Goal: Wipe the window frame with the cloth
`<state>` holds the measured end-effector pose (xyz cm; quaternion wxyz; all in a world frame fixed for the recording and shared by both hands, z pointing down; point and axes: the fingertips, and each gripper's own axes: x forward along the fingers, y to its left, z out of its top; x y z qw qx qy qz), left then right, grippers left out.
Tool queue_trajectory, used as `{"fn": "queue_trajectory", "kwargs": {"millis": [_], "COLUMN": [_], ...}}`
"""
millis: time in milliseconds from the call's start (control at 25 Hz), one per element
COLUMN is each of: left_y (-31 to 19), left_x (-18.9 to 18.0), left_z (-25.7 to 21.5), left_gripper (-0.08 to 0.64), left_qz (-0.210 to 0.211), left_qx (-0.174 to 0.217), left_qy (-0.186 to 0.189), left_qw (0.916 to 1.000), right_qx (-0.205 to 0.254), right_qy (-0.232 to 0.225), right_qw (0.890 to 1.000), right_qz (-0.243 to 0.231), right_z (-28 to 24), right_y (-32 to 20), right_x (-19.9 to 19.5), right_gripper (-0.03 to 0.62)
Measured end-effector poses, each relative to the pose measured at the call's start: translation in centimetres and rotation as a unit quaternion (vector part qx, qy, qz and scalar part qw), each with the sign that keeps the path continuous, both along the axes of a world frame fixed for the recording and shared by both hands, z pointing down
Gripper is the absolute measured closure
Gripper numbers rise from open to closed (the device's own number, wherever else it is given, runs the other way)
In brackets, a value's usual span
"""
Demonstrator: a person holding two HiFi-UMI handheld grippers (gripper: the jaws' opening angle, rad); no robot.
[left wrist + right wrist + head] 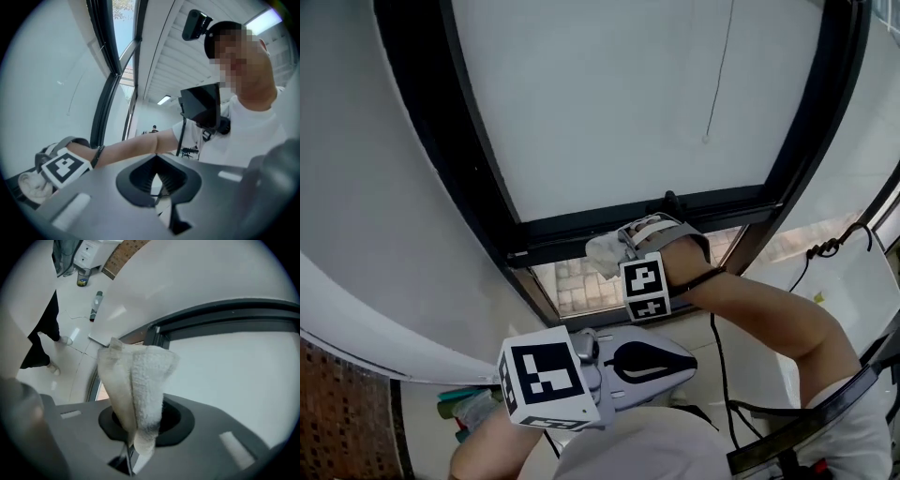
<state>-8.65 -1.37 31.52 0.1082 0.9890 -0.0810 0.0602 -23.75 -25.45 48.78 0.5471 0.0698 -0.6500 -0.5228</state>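
Down low, the left gripper (680, 361) hangs idle, jaws closed together on nothing. Up at the lower rail of the black window frame (572, 232), the right gripper (621, 249) has its jaws clamped tight on the white cloth (600, 255), so this looks like the wiping stroke itself. Next comes a steady sideways drag with the cloth pressed on: the left upright sits close, and the open run lies rightward to the far corner.
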Motion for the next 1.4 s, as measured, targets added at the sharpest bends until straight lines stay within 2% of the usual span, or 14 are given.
{"fn": "queue_trajectory", "kwargs": {"millis": [200,400,480,760,1000,1280,1400], "left_y": [-2.7,-6.3,-7.2,-10.5,-13.0,-13.8,-13.3], "left_x": [6.0,12.5,13.8,18.1,19.3,21.1,22.2], "left_z": [-0.9,-2.4,-2.3,-1.8,-1.0,0.0,0.0], "left_gripper": [0.538,0.538,0.538,0.538,0.538,0.538,0.538], "left_qz": [0.04,0.022,0.015,-0.01,-0.042,-0.056,-0.045], "left_qx": [0.016,0.028,0.027,0.017,-0.004,-0.014,-0.017], "left_qy": [0.003,0.006,0.002,-0.011,-0.006,-0.022,-0.028], "left_qw": [0.9991,0.9993,0.9995,0.9997,0.9991,0.9981,0.9984], "right_qx": [0.031,0.036,0.036,0.015,-0.016,-0.048,-0.059], "right_qy": [-0.033,-0.063,-0.07,-0.076,-0.09,-0.096,-0.106], "right_qw": [0.996,0.989,0.987,0.985,0.985,0.979,0.975], "right_qz": [0.081,0.127,0.138,0.154,0.146,0.171,0.187], "right_z": [-3.9,-3.7,-2.7,0.6,3.5,6.6,6.7], "right_y": [-8.3,-17.2,-20.3,-27.8,-31.0,-30.8,-30.0], "right_x": [11.9,24.5,27.5,32.9,32.8,35.6,35.9], "right_gripper": [0.52,0.518,0.519,0.52,0.518,0.52,0.523]}}
